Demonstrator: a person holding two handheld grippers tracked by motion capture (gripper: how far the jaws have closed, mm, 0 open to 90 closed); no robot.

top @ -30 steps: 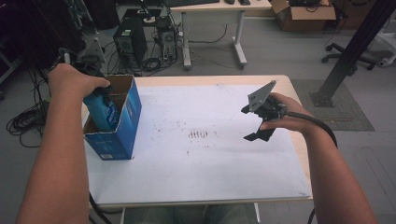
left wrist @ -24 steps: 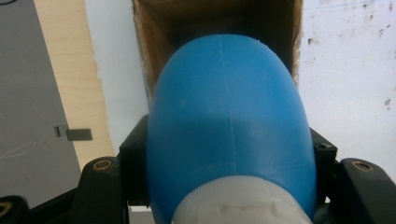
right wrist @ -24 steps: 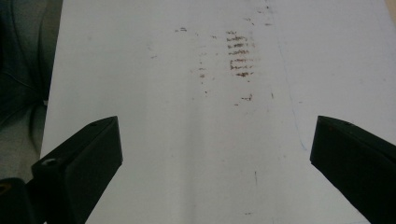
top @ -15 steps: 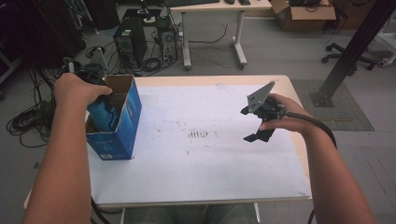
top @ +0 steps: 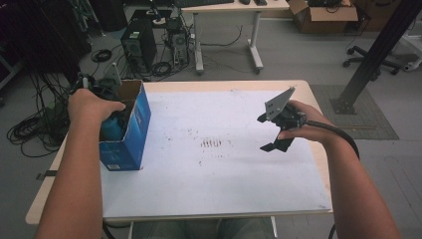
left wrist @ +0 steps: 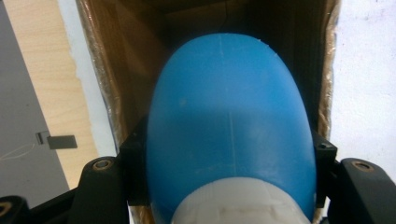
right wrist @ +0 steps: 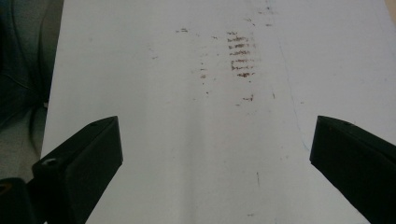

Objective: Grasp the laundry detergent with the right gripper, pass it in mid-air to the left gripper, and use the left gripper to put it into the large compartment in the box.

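Note:
A blue cardboard box stands open-topped at the table's left edge. My left gripper reaches down into it, shut on a smooth blue rounded object with a white end near the camera. In the high view that blue object shows inside the box under the person's left hand. The box's brown inner walls surround it. My right gripper is held over the right part of the white sheet, apart from the box. Its jaws stand wide open with nothing between them, and the right gripper looks along the sheet.
The white sheet covers most of the wooden table and has brown smudges at its middle. Beyond the far edge are computer towers, cables on the floor and another desk's legs. A black post stands at right.
The left hand has sunk a little lower and nearer, carrying the blue object deeper into the box. The right gripper has stayed where it was, open.

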